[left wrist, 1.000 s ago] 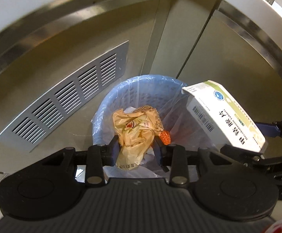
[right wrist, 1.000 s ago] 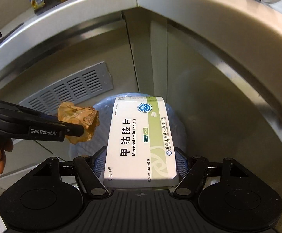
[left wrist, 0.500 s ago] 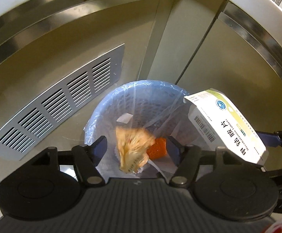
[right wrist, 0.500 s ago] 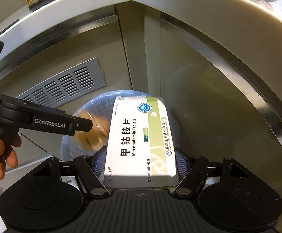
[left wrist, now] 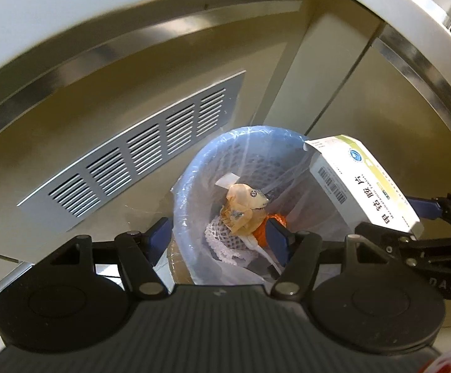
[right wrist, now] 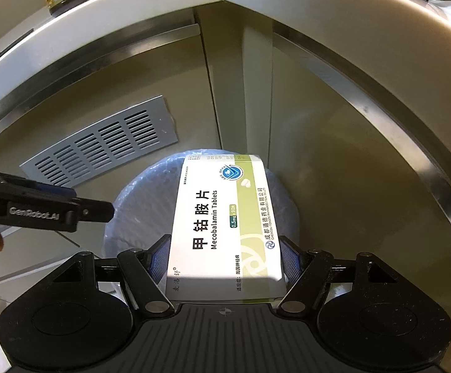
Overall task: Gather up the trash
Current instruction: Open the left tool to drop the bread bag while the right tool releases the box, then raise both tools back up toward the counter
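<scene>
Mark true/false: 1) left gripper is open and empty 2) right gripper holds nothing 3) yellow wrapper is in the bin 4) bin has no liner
1) The left gripper is open and empty: true.
2) The right gripper holds nothing: false, it is shut on the medicine box.
3) The yellow wrapper lies in the bin: true.
4) The bin has no liner: false, a clear plastic liner covers it.

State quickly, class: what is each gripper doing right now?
Left gripper: open, holding nothing, above the bin.
Right gripper: closed on the tablet box.
</scene>
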A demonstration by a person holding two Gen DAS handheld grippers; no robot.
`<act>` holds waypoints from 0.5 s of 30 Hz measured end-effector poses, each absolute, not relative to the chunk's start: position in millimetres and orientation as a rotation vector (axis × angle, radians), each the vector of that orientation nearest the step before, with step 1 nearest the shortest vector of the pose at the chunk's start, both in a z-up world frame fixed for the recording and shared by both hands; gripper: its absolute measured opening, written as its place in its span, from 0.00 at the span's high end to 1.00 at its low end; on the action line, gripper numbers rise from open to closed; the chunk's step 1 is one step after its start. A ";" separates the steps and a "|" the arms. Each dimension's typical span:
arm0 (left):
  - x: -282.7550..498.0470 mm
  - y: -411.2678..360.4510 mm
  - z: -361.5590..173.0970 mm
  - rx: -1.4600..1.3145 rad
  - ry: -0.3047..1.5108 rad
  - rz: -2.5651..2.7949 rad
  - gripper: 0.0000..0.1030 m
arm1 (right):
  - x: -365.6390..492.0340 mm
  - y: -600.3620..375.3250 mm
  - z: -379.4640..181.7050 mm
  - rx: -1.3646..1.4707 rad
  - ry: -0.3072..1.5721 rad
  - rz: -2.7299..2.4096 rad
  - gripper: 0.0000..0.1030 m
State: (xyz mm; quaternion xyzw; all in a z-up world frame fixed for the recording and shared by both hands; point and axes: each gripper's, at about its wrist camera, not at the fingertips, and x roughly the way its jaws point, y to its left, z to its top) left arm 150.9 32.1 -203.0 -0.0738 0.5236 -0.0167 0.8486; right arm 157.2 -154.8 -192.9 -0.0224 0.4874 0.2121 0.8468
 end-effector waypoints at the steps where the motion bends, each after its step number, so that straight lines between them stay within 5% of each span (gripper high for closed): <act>1: 150.1 33.4 -202.2 -0.156 1.102 -0.034 0.38 | 157.7 -153.4 -192.7 -0.045 1.028 0.450 0.31; 15: 138.7 49.8 -193.8 -0.166 1.104 -0.001 0.39 | 173.1 -138.3 -206.4 -0.005 1.034 0.520 0.30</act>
